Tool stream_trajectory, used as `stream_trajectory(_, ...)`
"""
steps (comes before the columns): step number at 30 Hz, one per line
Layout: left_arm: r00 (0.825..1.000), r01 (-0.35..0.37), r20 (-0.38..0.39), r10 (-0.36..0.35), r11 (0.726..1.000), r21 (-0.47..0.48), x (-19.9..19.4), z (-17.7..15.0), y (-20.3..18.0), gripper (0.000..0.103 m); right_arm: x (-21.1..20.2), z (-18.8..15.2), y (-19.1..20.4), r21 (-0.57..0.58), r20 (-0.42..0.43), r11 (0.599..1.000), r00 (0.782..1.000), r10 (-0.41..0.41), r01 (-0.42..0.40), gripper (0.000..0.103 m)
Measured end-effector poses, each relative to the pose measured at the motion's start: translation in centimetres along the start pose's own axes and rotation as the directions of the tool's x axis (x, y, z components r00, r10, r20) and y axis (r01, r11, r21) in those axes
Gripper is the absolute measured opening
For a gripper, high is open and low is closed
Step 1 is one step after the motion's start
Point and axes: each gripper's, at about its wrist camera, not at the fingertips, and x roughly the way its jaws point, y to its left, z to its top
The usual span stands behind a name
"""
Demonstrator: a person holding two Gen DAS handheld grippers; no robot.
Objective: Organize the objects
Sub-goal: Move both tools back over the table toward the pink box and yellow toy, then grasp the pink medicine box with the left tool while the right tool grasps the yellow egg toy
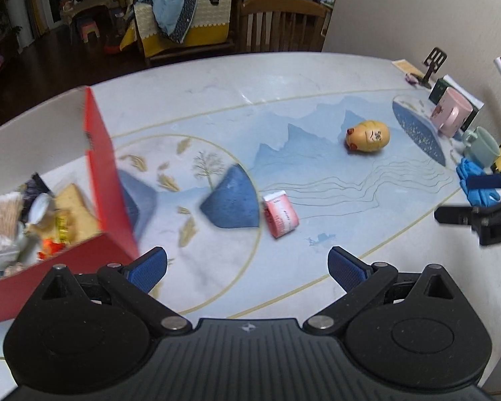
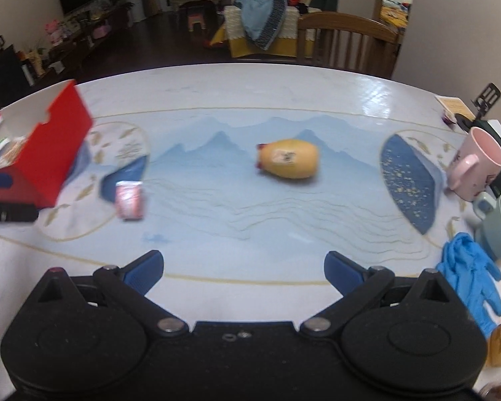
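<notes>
surface [image 1: 217, 77] printed with pale blue mountains and gold leaves carries everything here. the left gripper [image 1: 247, 269] hangs above its near edge with both blue-padded fingers spread wide and nothing between them; the right gripper [image 2: 243, 269] is likewise wide open and empty over the near middle of the surface. at the left stands a red box [image 1: 108, 180], open at the top, with a jumble of small packets and a bundle of cotton swabs [image 1: 3, 224] inside, much of it blurred. just right of the box, lying flat on the surface and clear of both grippers, is a small pink packet [image 1: 280, 214], seen again in the right wrist view at the left [image 2: 129, 199]. farther out and to the right lies a yellow egg-shaped toy [image 1: 367, 135] on its side, with small red knobs at one end and a dark mark on its flank; it sits near the centre of the right wrist view [image 2: 288, 158]. along the right edge, near the wall, a pink mug [image 2: 477, 163] stands just beside a pale green mug [image 2: 499, 227], and a crumpled blue glove [image 2: 471, 274] lies nearer, touching or almost touching the green mug. a black phone stand [image 1: 432, 65] sits at the far right corner. a wooden chair [image 2: 347, 38] stands beyond the far edge.
</notes>
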Motion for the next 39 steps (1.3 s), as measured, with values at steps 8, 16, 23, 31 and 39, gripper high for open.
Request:
stream_trajectory(8,0.999,-0.038,-0.024,0.038,0.999,0.014,4.4,1.0,-2.2,0.103,3.7,3.1,-2.2,0.021,-0.012,1.0,1.0,-0.021,0.022,0.103)
stream_trajectory(16,0.994,-0.085,-0.064,0.087,0.996,0.042,8.9,1.9,-3.6,0.103,8.5,6.5,-3.0,0.047,-0.054,0.998,0.998,-0.039,0.042,0.103)
stream_trajectory(23,0.992,-0.094,-0.089,0.094,0.996,-0.003,11.1,2.7,-3.9,0.103,12.0,8.5,-3.2,0.056,-0.073,0.996,0.995,-0.066,0.07,0.103)
stream_trajectory(31,0.989,-0.112,-0.104,0.104,0.991,-0.071,12.4,2.9,-3.5,0.102,14.3,9.6,-3.4,0.069,-0.091,0.994,0.993,-0.076,0.083,0.102)
stream_trajectory(39,0.994,-0.082,-0.086,0.073,0.992,-0.1,12.2,2.7,-3.6,0.087,15.2,9.9,-3.3,0.085,-0.105,0.993,0.992,-0.071,0.08,0.096)
